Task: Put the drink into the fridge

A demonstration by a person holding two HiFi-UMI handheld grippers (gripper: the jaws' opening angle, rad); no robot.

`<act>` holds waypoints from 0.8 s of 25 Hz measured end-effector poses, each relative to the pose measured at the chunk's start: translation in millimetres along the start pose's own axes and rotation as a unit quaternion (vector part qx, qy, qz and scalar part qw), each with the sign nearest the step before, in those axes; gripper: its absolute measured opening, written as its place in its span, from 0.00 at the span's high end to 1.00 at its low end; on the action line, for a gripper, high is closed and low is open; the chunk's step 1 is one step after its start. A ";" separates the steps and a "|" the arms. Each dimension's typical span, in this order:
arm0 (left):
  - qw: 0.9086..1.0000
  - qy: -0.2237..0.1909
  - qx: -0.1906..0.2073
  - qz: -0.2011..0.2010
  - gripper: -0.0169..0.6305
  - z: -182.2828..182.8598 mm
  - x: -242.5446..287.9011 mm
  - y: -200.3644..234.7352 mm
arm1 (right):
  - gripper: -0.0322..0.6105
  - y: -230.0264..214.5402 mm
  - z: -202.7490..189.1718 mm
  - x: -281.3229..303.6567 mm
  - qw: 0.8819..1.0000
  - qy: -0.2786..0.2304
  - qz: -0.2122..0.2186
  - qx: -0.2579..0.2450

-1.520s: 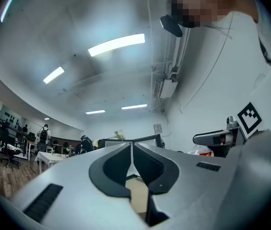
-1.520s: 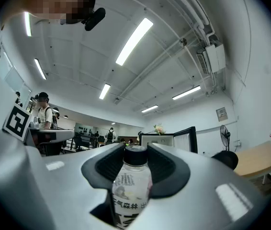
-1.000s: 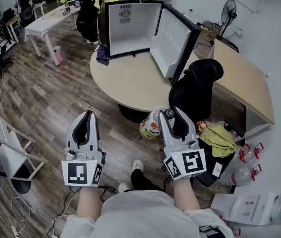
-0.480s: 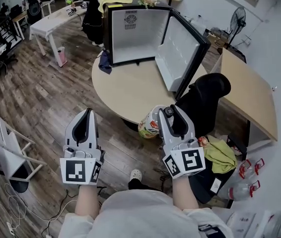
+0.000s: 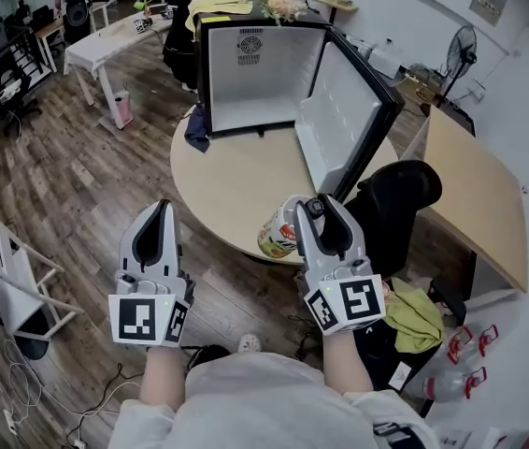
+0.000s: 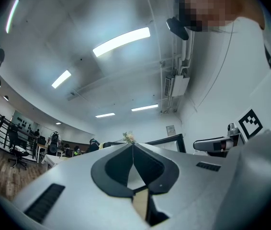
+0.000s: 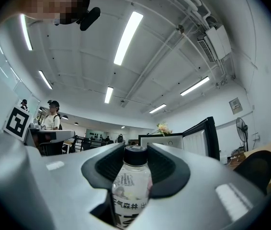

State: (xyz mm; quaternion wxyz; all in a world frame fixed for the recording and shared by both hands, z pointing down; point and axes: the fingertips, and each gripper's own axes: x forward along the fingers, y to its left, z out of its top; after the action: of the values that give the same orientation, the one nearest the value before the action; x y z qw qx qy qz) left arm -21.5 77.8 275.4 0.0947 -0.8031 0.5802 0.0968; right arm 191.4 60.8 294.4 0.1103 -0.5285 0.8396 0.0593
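My right gripper [image 5: 313, 211] is shut on a white drink bottle [image 5: 276, 232] with a black cap; in the right gripper view the drink bottle [image 7: 131, 190] stands upright between the jaws of the right gripper [image 7: 135, 153]. The small black fridge [image 5: 255, 73] stands open on the far side of the round table [image 5: 236, 181], its door [image 5: 344, 124] swung to the right, and it shows as the fridge [image 7: 183, 140] ahead of the bottle. My left gripper [image 5: 160, 211] hangs over the floor left of the table, shut and empty; the left gripper [image 6: 132, 145] shows jaws meeting.
A black office chair [image 5: 391, 209] stands right of the table edge. A wooden desk [image 5: 475, 190] lies further right, a white table [image 5: 101, 45] at the back left. A white chair [image 5: 7, 274] sits at the left. Bottles and a green cloth [image 5: 414, 311] lie on the floor.
Both grippers, with the drink in the right one, have come closer to the round table and fridge; the view has shifted forward.
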 end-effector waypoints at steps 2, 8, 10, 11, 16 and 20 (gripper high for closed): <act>1.000 0.000 0.002 0.004 0.96 -2.0 3.1 -2.0 | 0.70 -5.9 -2.7 3.9 1.000 -0.001 0.003 0.005; 1.000 0.002 0.005 0.014 0.96 -7.3 16.9 0.9 | 0.70 -16.8 -12.8 20.0 1.000 0.005 0.012 0.016; 1.000 0.003 0.003 0.017 0.96 -10.0 22.2 5.6 | 0.70 -18.5 -15.7 28.0 1.000 0.007 0.014 0.019; 1.000 0.004 0.003 0.018 0.96 -11.7 25.2 8.1 | 0.70 -19.2 -17.3 32.2 1.000 0.008 0.015 0.020; 1.000 0.004 0.000 0.019 0.96 -19.7 44.9 23.0 | 0.70 -23.9 -24.3 55.3 1.000 0.008 0.013 0.021; 1.000 0.003 -0.001 0.015 0.96 -24.4 69.9 41.8 | 0.70 -28.0 -30.3 83.5 1.000 0.011 0.008 0.019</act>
State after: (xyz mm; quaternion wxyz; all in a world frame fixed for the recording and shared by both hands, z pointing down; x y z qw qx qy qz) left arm -38.6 -5.4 278.7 0.0908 -0.7947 0.5924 0.0965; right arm 178.1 -30.9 303.6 0.1103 -0.5206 0.8458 0.0386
